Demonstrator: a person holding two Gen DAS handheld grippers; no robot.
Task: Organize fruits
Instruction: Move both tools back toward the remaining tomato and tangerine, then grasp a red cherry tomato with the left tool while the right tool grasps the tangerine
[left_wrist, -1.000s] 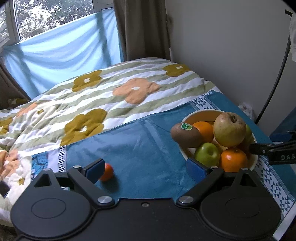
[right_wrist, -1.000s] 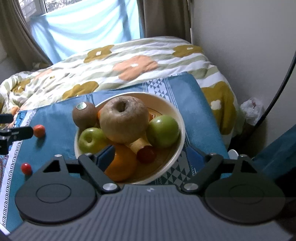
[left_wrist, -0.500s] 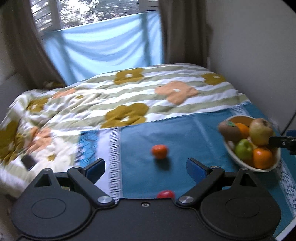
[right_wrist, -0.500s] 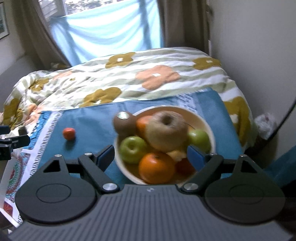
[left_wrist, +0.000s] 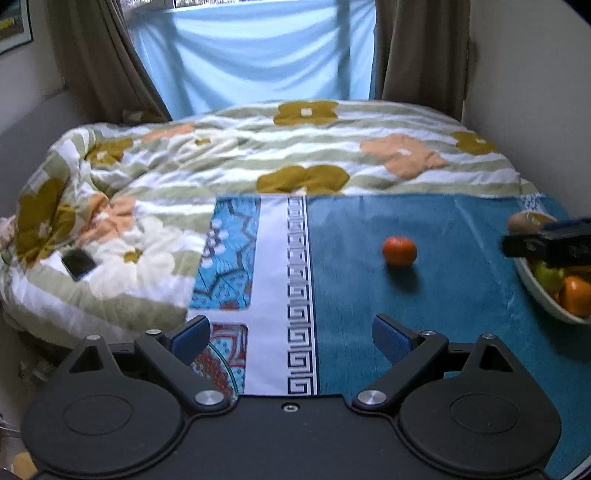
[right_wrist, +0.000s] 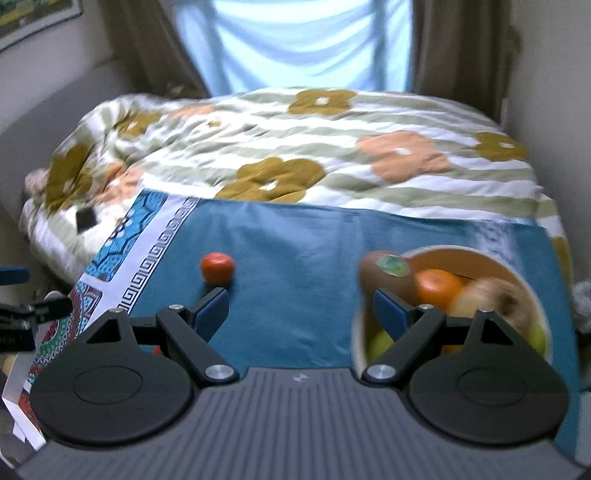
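Seemingly the gathering step is in hand, since one tangerine (left_wrist: 399, 251) lies alone on the teal cloth (left_wrist: 424, 295) well left of the fruit bowl (right_wrist: 436, 254), so next the left gripper (left_wrist: 291, 334) or right gripper (right_wrist: 301, 308), both spread wide and empty, must reach it.

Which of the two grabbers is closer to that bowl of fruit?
The right gripper: one finger overlaps the bowl's near rim, by the kiwi. The left gripper sits over the patterned cloth, with the bowl off to its right.
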